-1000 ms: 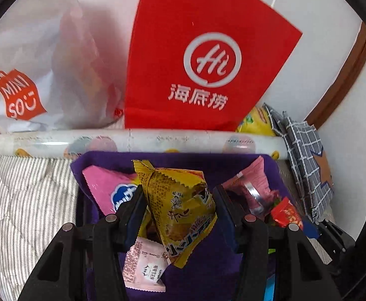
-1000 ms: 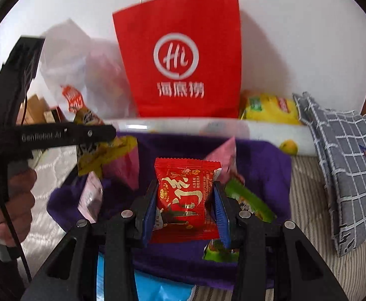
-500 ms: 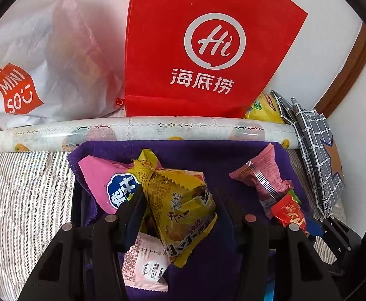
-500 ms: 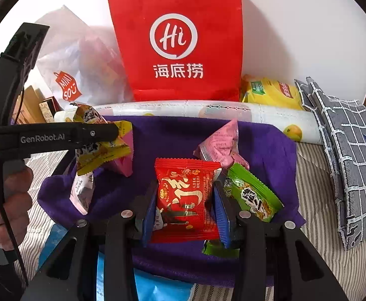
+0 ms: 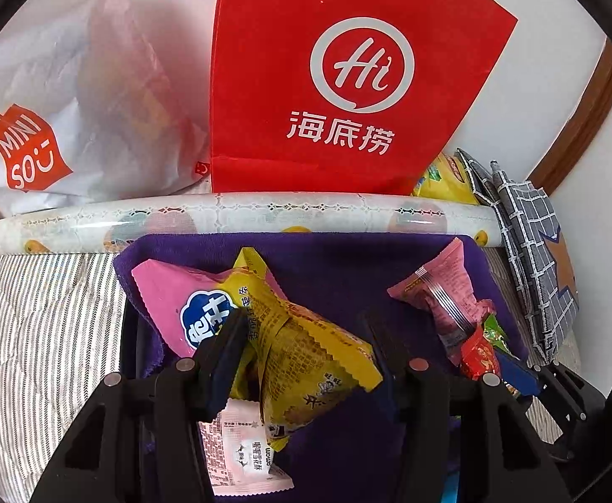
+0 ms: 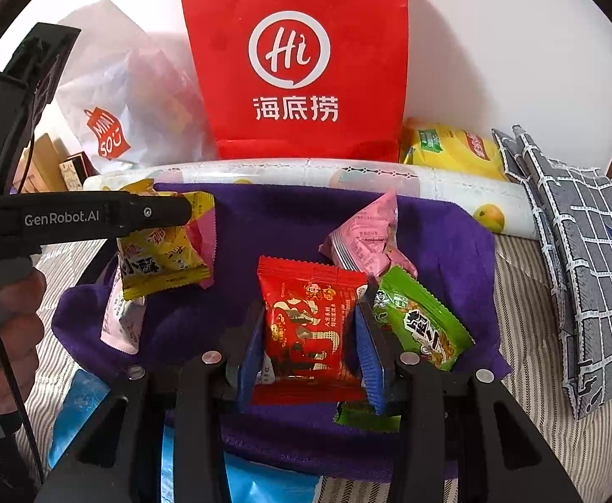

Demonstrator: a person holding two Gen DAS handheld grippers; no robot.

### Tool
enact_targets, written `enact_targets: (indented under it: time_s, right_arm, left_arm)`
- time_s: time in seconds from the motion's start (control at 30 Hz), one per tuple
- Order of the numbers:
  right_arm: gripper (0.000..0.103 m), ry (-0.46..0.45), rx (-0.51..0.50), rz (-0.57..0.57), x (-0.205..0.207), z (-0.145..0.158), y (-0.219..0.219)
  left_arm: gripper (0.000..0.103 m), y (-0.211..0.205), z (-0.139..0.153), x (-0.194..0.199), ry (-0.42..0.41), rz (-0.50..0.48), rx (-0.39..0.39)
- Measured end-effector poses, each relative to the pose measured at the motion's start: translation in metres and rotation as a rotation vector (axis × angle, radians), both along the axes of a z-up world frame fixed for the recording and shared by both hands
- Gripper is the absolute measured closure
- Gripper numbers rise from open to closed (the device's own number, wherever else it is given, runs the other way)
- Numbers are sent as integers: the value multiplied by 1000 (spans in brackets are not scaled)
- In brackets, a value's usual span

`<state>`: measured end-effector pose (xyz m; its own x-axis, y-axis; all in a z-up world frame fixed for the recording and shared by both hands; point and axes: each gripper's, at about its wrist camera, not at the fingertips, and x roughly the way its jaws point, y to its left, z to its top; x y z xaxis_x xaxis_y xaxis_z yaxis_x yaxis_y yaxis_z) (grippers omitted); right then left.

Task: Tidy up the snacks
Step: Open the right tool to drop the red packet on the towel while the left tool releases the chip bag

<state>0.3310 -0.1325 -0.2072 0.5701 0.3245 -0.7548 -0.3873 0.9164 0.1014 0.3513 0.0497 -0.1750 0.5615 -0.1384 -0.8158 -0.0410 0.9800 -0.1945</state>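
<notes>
Yellow packet (image 5: 306, 360) is clamped in the left gripper (image 5: 301, 356), lower centre; red packet (image 6: 310, 322) is gripped by the right gripper (image 6: 310, 348). Pink (image 6: 368, 239) and green (image 6: 419, 327) packets are left unsorted on the purple cloth (image 6: 272, 218).

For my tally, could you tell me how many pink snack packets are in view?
3: a pink packet behind the left gripper's yellow packet, a paler packet below it, a third packet beside the green packet. More may hide underneath.

A home bedroom, going by the striped quilted bedding (image 6: 528, 293), shopping bags (image 5: 347, 75) and wooden doorframe (image 5: 582, 117).
</notes>
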Motion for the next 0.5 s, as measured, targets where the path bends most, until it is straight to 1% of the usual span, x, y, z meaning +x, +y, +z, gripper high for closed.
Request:
enact_targets:
  time_s: [0.5]
  right_arm:
    - [61, 15, 2, -8, 2, -1, 0]
  left_arm:
    - [51, -1, 0, 0, -2, -2, 3]
